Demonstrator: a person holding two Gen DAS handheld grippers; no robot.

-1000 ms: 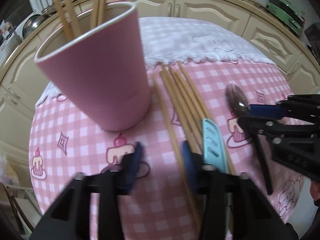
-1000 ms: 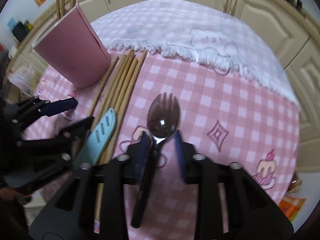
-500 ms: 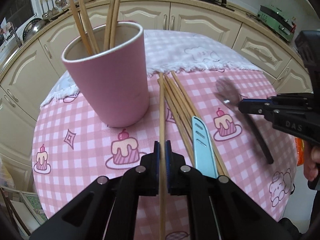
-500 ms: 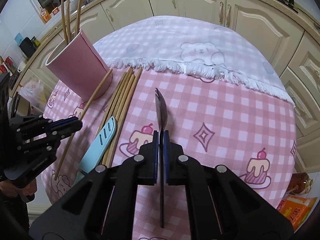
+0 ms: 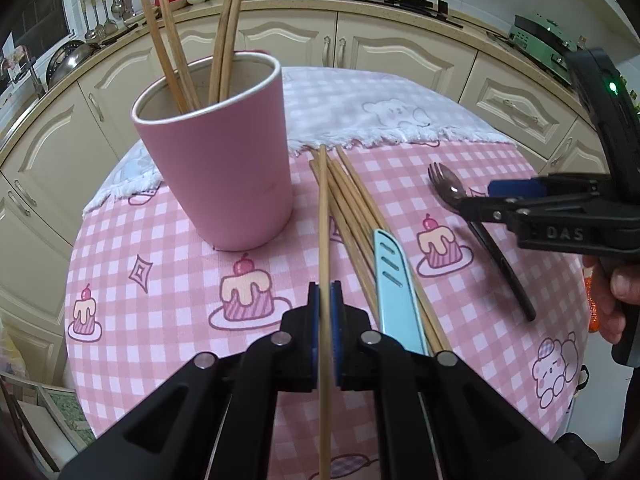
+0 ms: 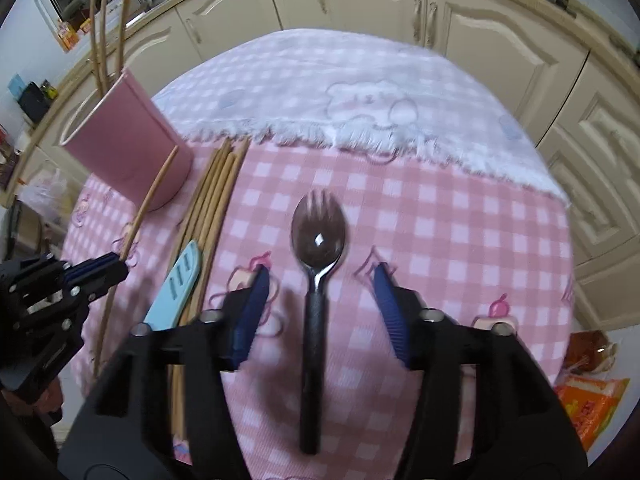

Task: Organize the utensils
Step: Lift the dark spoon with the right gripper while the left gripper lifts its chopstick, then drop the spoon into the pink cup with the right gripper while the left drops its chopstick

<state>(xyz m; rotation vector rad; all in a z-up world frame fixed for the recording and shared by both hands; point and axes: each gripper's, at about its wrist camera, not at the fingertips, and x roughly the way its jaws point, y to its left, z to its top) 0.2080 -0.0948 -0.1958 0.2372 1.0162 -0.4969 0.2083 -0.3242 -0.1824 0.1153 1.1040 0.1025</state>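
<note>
Bamboo chopstick (image 5: pixel 325 216) clamped tight in the left gripper (image 5: pixel 325 304), its far tip lifted over the loose bundle of chopsticks (image 5: pixel 352 200) lying on the table beside the pink cup (image 5: pixel 224 168). I count roughly five in that bundle, hard to be sure where they overlap — plus four more standing in the cup. One light blue knife (image 5: pixel 396 292) lies against the bundle, touching it on the right.

The table is round, covered in a pink checked tablecloth (image 5: pixel 168 312) printed with cakes and a bear, and a white fringed cloth (image 6: pixel 360 92) drapes the far half. Cream kitchen cabinets (image 5: pixel 400 48) curve around behind, with a hob on the counter and ladles hanging at the left.

The right gripper (image 6: pixel 320 300) has just been opening — its jaws now stand wide apart, and the one black-handled spork (image 6: pixel 316 280) lies flat on the cloth between them, neither pad touching it. A hand (image 5: pixel 612 292) holds that gripper at the right edge of the left view.
</note>
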